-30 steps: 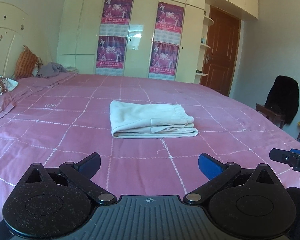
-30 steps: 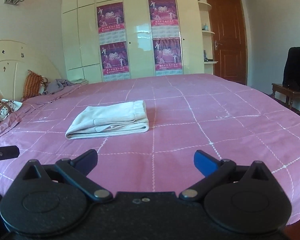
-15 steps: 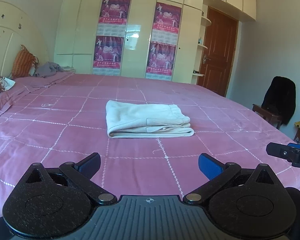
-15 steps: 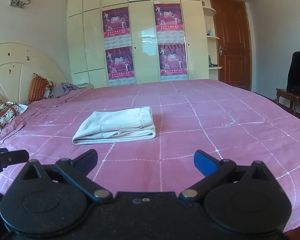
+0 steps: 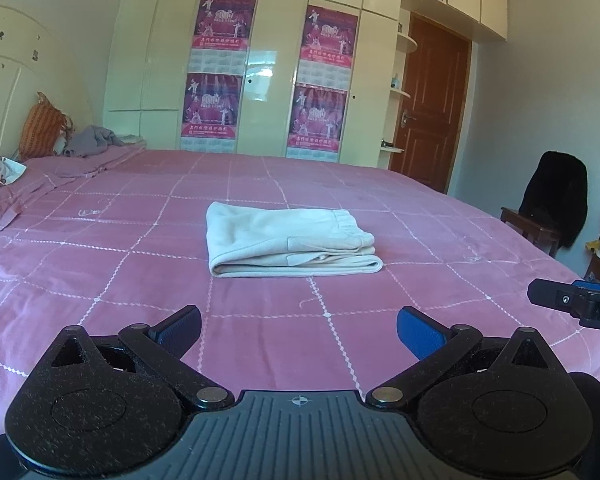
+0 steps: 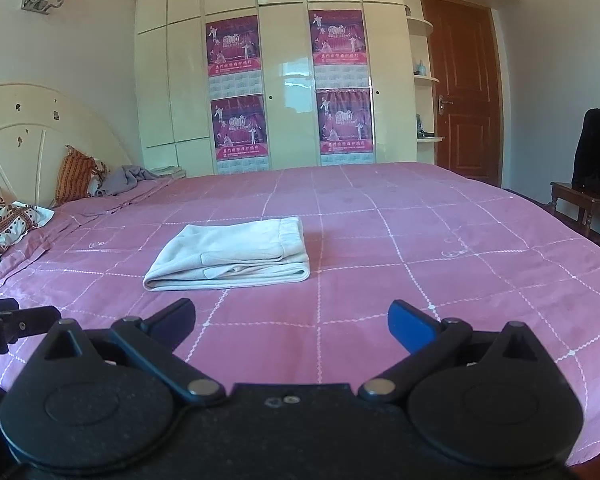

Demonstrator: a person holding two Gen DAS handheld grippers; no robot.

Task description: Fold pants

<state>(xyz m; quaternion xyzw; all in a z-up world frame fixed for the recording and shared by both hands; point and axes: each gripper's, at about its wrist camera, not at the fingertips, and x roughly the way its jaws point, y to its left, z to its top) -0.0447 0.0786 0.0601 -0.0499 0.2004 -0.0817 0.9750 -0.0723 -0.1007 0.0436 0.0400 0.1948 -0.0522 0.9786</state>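
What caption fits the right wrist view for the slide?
Right gripper, jaws open and empty, faces folded cream pants lying on the pink bedspread.

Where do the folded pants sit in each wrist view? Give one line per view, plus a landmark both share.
Left wrist view: the folded pants lie at centre frame on the pink bedspread, waistband to the right.
Right wrist view: the folded pants lie left of centre, waistband to the right.
Shared landmark: the brown door, right of the wardrobe in both.
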